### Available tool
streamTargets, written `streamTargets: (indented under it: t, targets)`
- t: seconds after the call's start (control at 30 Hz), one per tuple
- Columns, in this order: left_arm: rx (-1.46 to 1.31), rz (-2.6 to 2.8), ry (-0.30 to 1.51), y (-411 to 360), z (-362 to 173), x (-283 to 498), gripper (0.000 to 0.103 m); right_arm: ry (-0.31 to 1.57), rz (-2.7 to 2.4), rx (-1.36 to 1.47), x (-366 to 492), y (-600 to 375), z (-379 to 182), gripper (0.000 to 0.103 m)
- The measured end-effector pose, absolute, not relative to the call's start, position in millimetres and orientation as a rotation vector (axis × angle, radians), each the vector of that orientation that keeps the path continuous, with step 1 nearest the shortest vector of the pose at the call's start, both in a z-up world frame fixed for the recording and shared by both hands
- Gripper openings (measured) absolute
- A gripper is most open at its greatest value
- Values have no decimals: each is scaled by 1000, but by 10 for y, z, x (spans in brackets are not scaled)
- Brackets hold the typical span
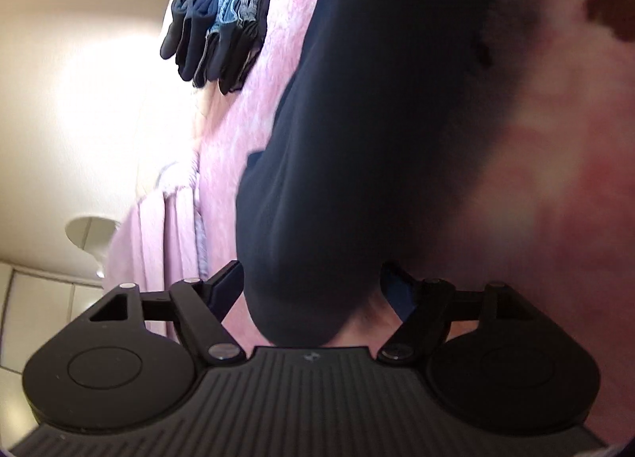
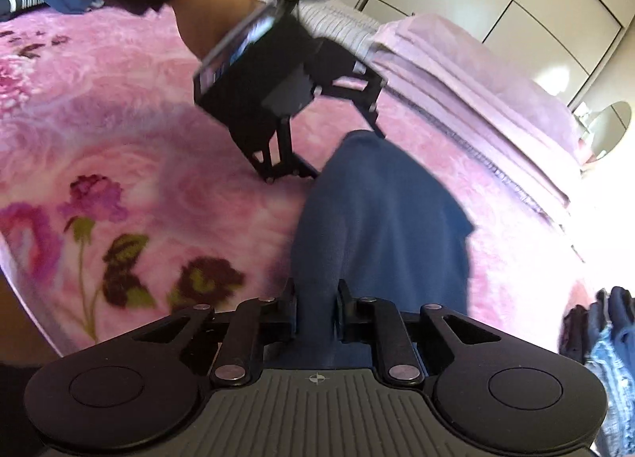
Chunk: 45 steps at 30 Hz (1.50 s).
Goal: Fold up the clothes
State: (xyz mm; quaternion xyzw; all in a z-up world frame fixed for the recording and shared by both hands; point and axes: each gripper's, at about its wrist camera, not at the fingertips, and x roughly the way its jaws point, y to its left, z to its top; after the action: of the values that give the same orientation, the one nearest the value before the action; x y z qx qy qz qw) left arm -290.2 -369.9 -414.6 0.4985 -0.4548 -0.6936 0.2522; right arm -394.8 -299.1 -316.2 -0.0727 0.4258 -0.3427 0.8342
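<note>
The right tool (image 2: 316,308) was clamped on the near end of a navy garment (image 2: 381,219) that ran away from it across the pink bed (image 2: 119,108). Only the right wrist view showed the left tool (image 2: 345,153) from outside, its fingers spread apart at the garment's far end, with the forearm (image 2: 206,20) above. The left wrist view showed the garment (image 1: 357,139) between those open fingers, not gripped, and the stack (image 1: 222,20) of folded clothes beyond. Bare blanket lay left of the garment; folded pink bedding (image 2: 476,92) bounded the right.
</note>
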Motion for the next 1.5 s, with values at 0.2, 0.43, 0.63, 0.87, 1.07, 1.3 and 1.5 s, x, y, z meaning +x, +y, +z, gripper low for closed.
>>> streamTargets:
  t: [0.2, 0.43, 0.63, 0.87, 1.07, 1.3, 1.5]
  targets:
    - [1384, -1938, -1158, -3450, -4090, -3128, 36, 952, -759, -194, -4435, -2814, -2992, 15]
    - [1371, -1980, -883, -3020, -3891, -3080, 32, 882, -839, -196, -4522, -2287, -3233, 80]
    - [1385, -1988, -808, -2980, -3752, -3128, 32, 859, -883, -283, -4133, -2255, -3535, 79]
    - [1370, -1994, -759, -2916, -3664, -3093, 32, 991, -880, -407, -4314, -2595, -3693, 23]
    - [1301, -1917, -728, -3004, -3285, -2939, 31, 943, -794, -518, -4405, -2882, -3070, 19]
    - [1251, -1552, -690, -2666, -2563, -2398, 31, 731, -651, -844, -3993, -3139, -2457, 20]
    - [1465, -1380, -510, -1522, -3301, -2490, 34, 714, -407, -871, -3737, -2888, -2965, 21]
